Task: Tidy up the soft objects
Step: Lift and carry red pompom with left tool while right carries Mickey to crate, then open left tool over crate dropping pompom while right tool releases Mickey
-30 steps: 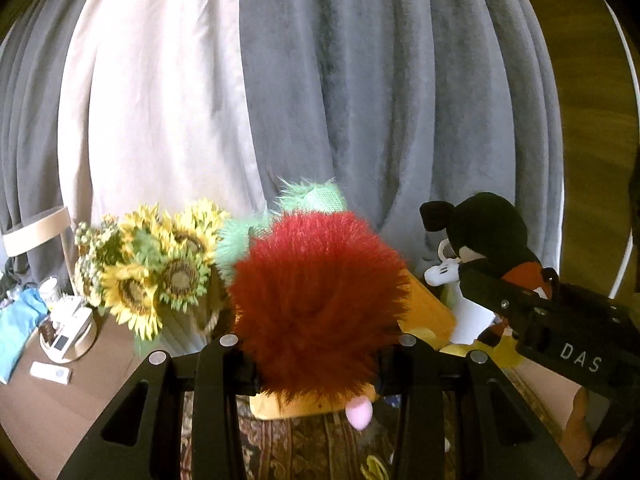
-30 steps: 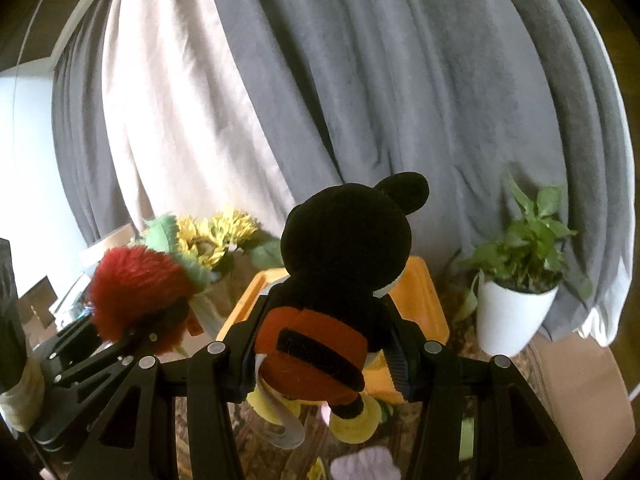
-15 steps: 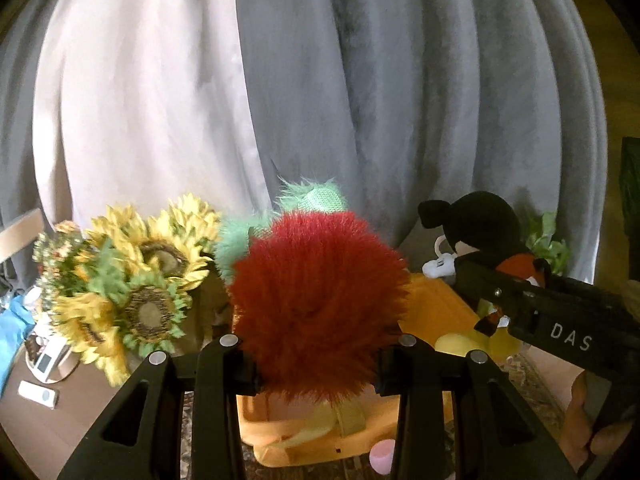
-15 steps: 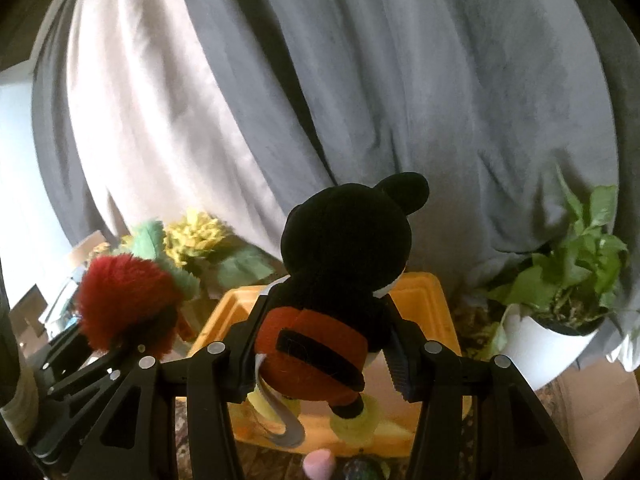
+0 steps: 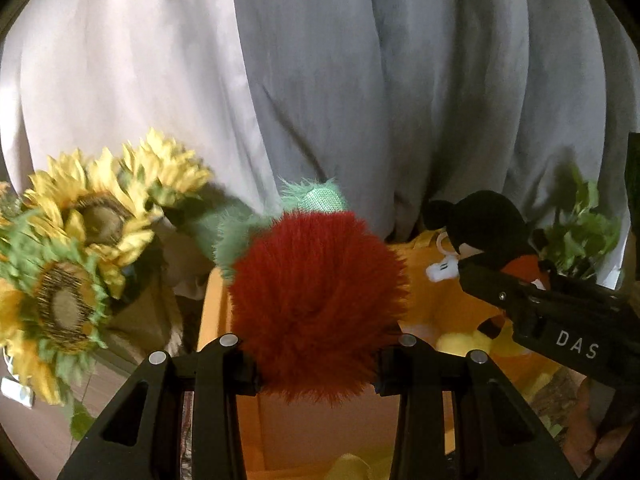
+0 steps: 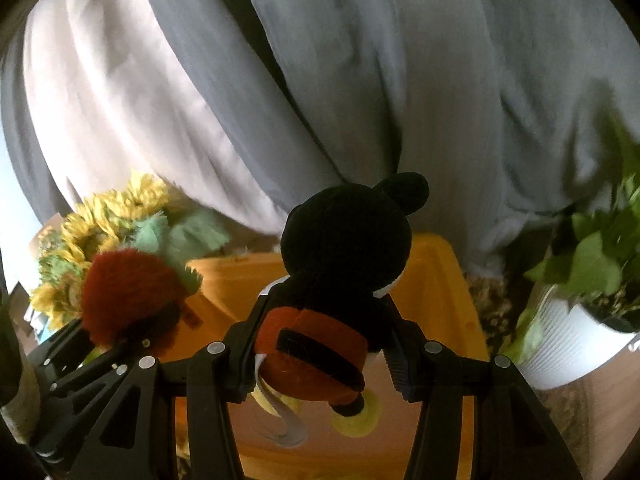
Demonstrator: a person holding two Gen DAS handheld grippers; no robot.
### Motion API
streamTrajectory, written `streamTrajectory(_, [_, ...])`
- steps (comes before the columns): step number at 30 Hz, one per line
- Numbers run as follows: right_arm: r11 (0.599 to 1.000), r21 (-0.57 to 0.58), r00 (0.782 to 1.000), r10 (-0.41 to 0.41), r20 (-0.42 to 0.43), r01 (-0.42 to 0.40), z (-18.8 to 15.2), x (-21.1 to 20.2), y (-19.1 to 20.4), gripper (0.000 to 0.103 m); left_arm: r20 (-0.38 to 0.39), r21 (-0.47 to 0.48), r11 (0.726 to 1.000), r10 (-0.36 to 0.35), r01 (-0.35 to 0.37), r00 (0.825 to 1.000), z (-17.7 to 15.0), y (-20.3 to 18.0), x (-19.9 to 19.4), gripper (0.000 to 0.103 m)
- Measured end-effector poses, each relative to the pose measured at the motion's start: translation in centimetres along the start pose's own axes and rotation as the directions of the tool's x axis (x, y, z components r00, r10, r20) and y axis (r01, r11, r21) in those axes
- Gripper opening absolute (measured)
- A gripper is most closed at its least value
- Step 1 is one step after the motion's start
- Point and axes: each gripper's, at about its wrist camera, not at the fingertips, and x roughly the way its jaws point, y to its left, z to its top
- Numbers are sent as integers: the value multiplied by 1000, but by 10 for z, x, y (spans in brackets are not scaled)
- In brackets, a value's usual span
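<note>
two soft toys carried over the orange bin [image 6: 448,280], one pinched in each claw.

left claw [image 5: 316,364] is clamped on the red fuzzy plush [image 5: 320,300] with green leaves; right claw [image 6: 320,364] squeezes the black mouse plush [image 6: 344,264] around its red middle, feet dangling above the bin's open mouth. risks, as i judge them: letting go too near the rim could leave a toy draped on the edge or tumbling to the floor; the two claws sit close together and might bump; the sunflowers [image 5: 76,264] and potted plant [image 6: 592,280] flank the bin closely, so a wide swing could knock either over.
</note>
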Motion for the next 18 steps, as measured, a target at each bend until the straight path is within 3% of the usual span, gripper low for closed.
streamTrajectory(12, [1000, -17, 983, 1, -186, -4, -18, 43, -6, 53, -130, 27, 1000, -9, 13, 991, -17, -3, 40, 38])
streamTrajectory(18, [1000, -16, 972, -5, -234, 1, -21, 52, -9, 56, -155, 60, 998, -7, 16, 988, -12, -6, 51, 43])
